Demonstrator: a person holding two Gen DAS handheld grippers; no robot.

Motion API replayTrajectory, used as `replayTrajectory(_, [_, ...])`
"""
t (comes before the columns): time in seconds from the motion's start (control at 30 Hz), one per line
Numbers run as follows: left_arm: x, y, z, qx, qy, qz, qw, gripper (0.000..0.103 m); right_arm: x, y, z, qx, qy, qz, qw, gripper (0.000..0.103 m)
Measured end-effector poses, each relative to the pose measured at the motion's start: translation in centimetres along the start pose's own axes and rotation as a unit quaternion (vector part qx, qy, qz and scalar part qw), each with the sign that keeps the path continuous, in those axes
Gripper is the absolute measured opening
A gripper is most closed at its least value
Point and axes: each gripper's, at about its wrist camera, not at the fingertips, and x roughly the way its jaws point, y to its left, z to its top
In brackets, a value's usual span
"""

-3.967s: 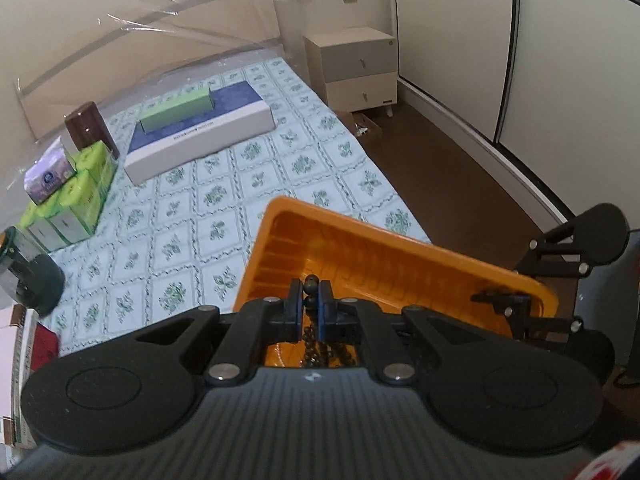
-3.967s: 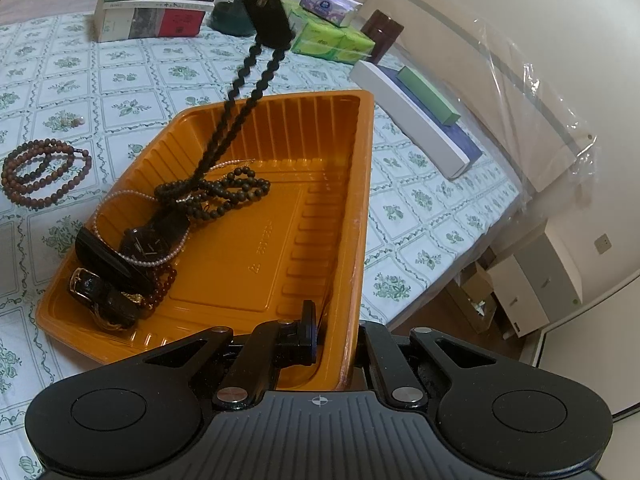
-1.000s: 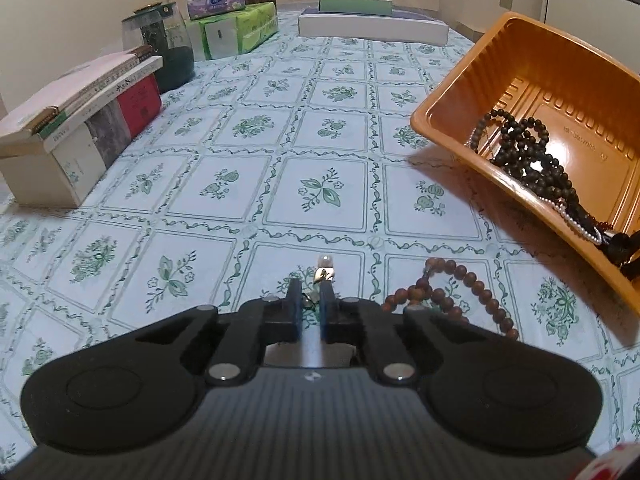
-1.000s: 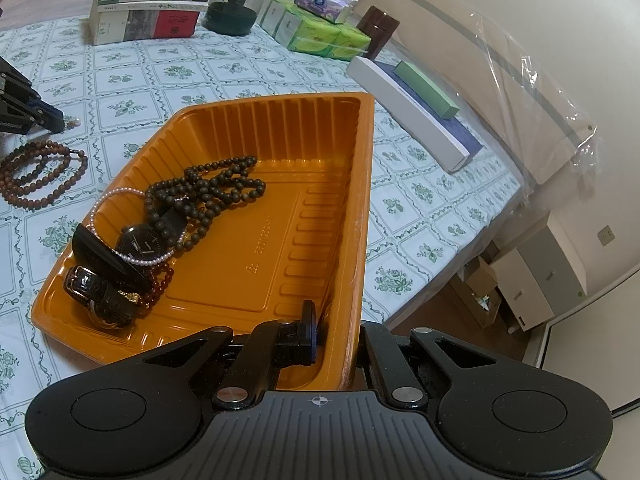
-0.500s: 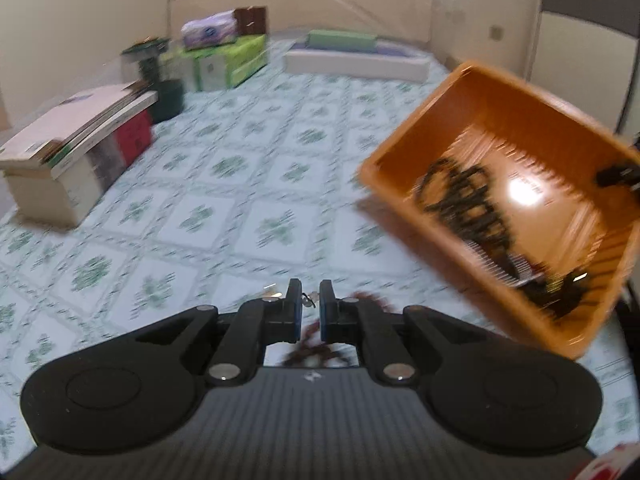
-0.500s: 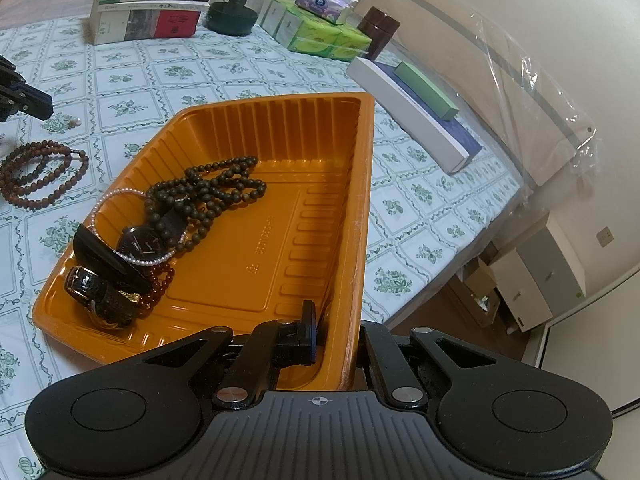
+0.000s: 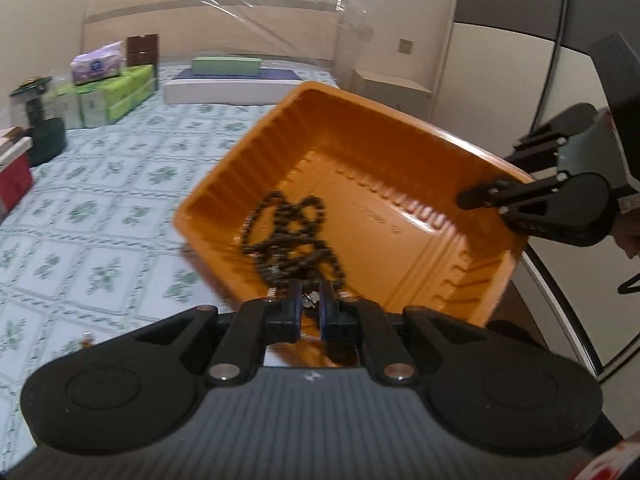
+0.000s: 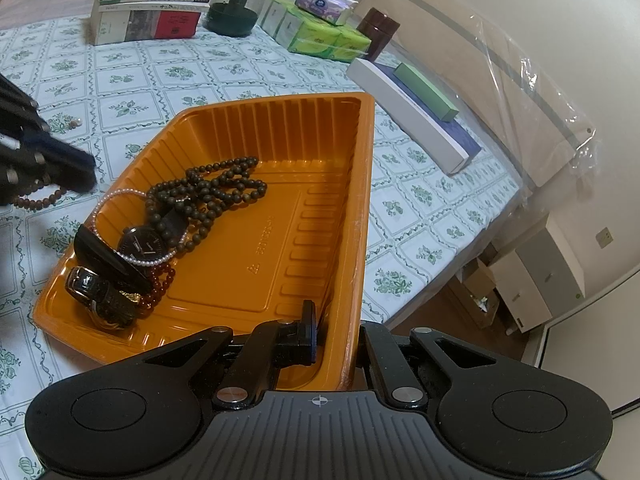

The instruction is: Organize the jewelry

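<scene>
An orange tray (image 8: 360,184) sits on the tiled cloth and shows in the left wrist view too (image 7: 360,120). It holds a dark bead necklace (image 8: 208,190), a pearl string (image 8: 116,194), a watch (image 8: 140,244) and a second watch (image 8: 100,296). My right gripper (image 8: 334,330) is shut on the tray's near rim. My left gripper (image 7: 310,304) is shut on a small silvery jewelry piece (image 7: 309,298) and hovers over the tray's edge. It appears at the left in the right wrist view (image 8: 40,152), above a brown bead bracelet (image 8: 40,200) on the cloth.
A small earring (image 8: 76,122) lies on the cloth. At the far side stand stacked books (image 8: 144,12), a dark green jar (image 8: 236,4), green tissue packs (image 8: 320,36), a brown box (image 8: 378,30) and a long white box (image 8: 408,112). The bed edge drops off right of the tray.
My left gripper picked a small piece up off the cloth and swung right and up over the tray. The right gripper and the tray have not moved.
</scene>
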Motion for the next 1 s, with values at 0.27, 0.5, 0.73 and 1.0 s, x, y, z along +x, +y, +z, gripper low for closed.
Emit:
replayTrajectory(0.27, [1.2,-1.4,0.2,0.008,0.003,-0.013,0.9999,0.007,0.0,0.0,0.0,0.001,0.0,0.0,1.0,0.004])
replayTrajectory(0.5, [1.1,-1.9,0.3,0.005,-0.007,-0.02,0.9998,0.02,-0.1,0.0,0.0,0.001,0.0,0.0,1.0,0.004])
replayTrajectory(0.73, [-1.4,2.2,-1.0,-0.031,-0.012,0.037,0.9988,0.02,-0.1,0.0,-0.1,0.003,0.0,0.0,1.0,0.004])
replayTrajectory(1.0, [-4.7,8.5,-4.5,-0.061,-0.003,0.145,0.9875,0.02,-0.2,0.0,0.0,0.003,0.0,0.0,1.0,0.004])
